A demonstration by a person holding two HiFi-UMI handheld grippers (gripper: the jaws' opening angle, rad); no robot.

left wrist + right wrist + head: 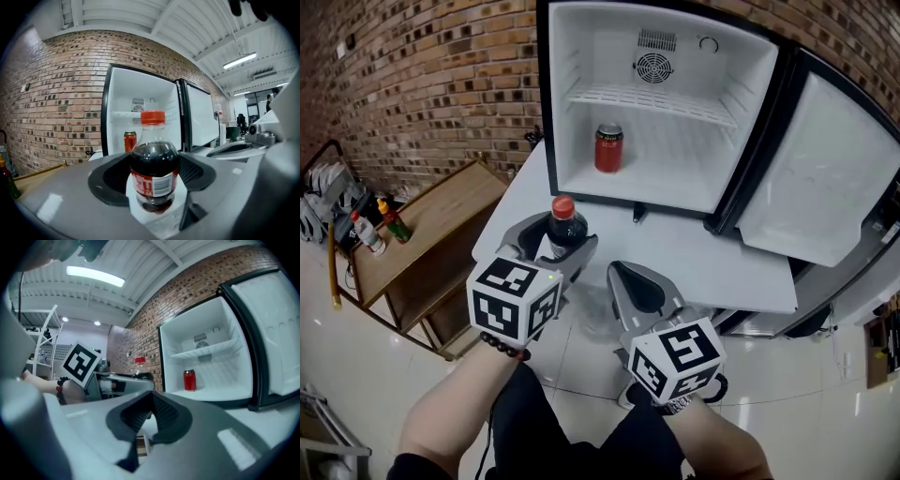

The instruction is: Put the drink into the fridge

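Observation:
My left gripper (555, 251) is shut on a cola bottle (563, 225) with a red cap and holds it upright, low on its body, over the table's near left edge. In the left gripper view the bottle (153, 164) fills the middle, with the open fridge behind it. The small fridge (581, 56) stands on the white table (694, 262), its door (825, 178) swung out to the right. A red can (608, 148) stands on the fridge floor at the left. My right gripper (639, 281) hovers beside the left one, shut with nothing in it.
A low wooden bench (441, 216) stands left of the table against the brick wall, with two small bottles (367, 232) at its far end. A wire shelf (656, 101) crosses the fridge above the can. The floor is pale tile.

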